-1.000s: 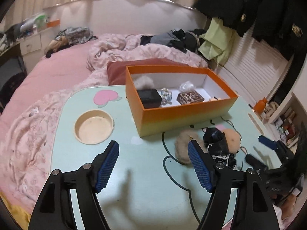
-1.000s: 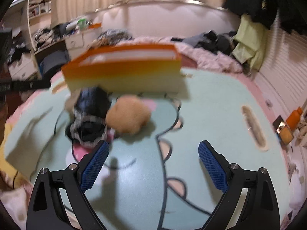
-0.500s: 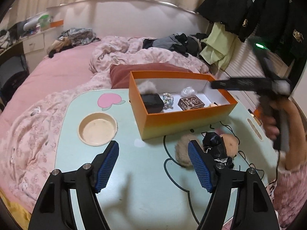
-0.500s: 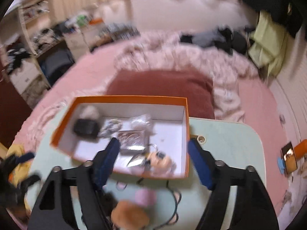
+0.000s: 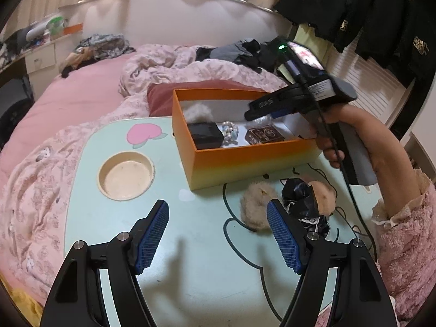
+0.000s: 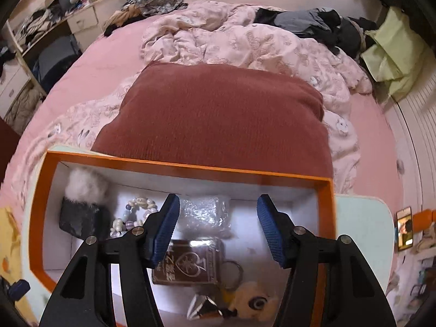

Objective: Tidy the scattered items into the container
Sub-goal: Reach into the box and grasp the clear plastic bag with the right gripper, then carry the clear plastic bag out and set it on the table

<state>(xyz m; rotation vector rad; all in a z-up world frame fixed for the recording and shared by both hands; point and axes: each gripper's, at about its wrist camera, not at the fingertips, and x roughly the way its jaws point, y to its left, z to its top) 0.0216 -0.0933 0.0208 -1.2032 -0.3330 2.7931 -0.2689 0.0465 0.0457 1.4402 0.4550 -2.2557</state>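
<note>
An orange box (image 5: 245,160) stands on the mint table (image 5: 190,245). Inside lie a black case (image 5: 205,135), a bead bracelet (image 5: 230,132), a brown card box (image 6: 188,264), a clear bag (image 6: 204,212), a white pompom (image 6: 84,185) and a plush keychain (image 6: 253,302). My right gripper (image 6: 218,199) hovers over the box, jaws closing with nothing between them. On the table in front of the box sit a beige pompom (image 5: 256,204), a black lace cloth (image 5: 299,196) and a tan fluffy ball (image 5: 324,197). My left gripper (image 5: 218,204) is open above the table, its right finger beside the beige pompom.
A round cup recess (image 5: 126,174) is set into the table at the left. A dark red pillow (image 6: 218,114) and a pink quilt (image 6: 245,43) lie behind the box. A thin black cable (image 5: 354,212) trails from the person's hand (image 5: 351,133) across the table's right side.
The right gripper swung from low over the table items to above the open box, and its jaws narrowed. The left gripper stayed where it was, still open.
</note>
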